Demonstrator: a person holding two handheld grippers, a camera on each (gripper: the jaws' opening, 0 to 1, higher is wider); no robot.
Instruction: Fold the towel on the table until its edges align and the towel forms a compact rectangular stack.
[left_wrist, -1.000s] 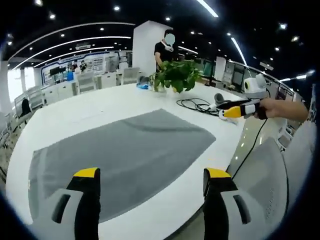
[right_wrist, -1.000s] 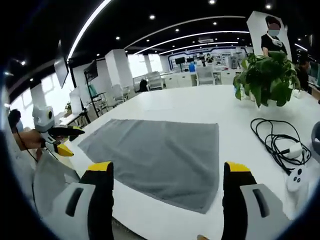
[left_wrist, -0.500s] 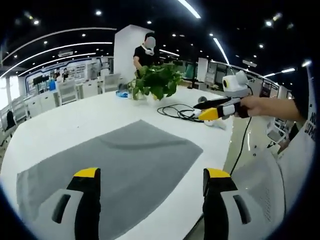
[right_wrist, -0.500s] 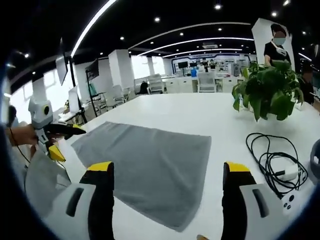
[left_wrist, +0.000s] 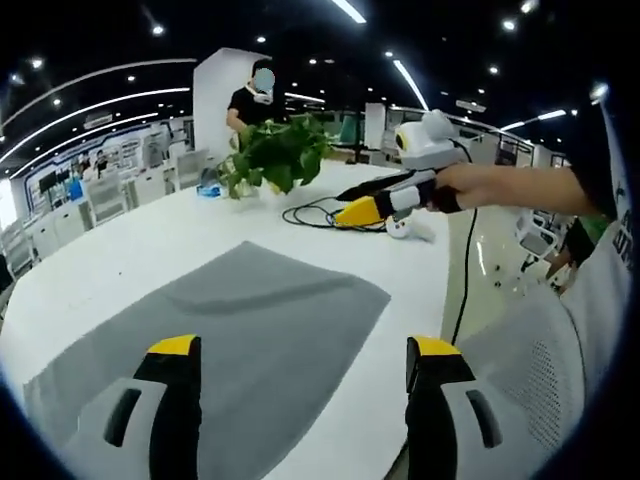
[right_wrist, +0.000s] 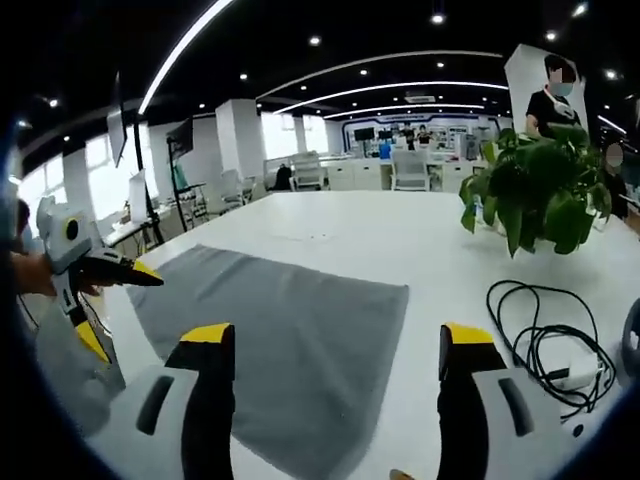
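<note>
Starting at the left, the left tongs (left_wrist: 298, 352) hang spread wide and hold nothing, poised above the near edge of the grey towel (left_wrist: 215, 345), which lies flat and unfolded on the white tabletop (left_wrist: 120, 245), one long edge running close to the rim nearest the person. In the right gripper view the same tongs (right_wrist: 130, 275) appear at the far left, over the towel's left end. Further right, the right tongs (right_wrist: 330, 340) are likewise parted and empty, hovering over the towel's (right_wrist: 290, 330) other end; in the left gripper view they (left_wrist: 350, 205) are seen well above the tabletop near a coiled black cable (left_wrist: 315, 213). A potted plant (right_wrist: 535, 190) stands beyond the towel, with the cable (right_wrist: 545, 325) to its right, both clear of the cloth. No fold looks begun, so the step in hand is judged to be the first grasp. It would go best if each pair of tongs came down on a matching corner of the same edge, pinching only the single layer, then lifted together and carried that edge evenly over to the opposite one, keeping the cloth taut between them so the edges meet squarely, and keeping the right end off the cable.
</note>
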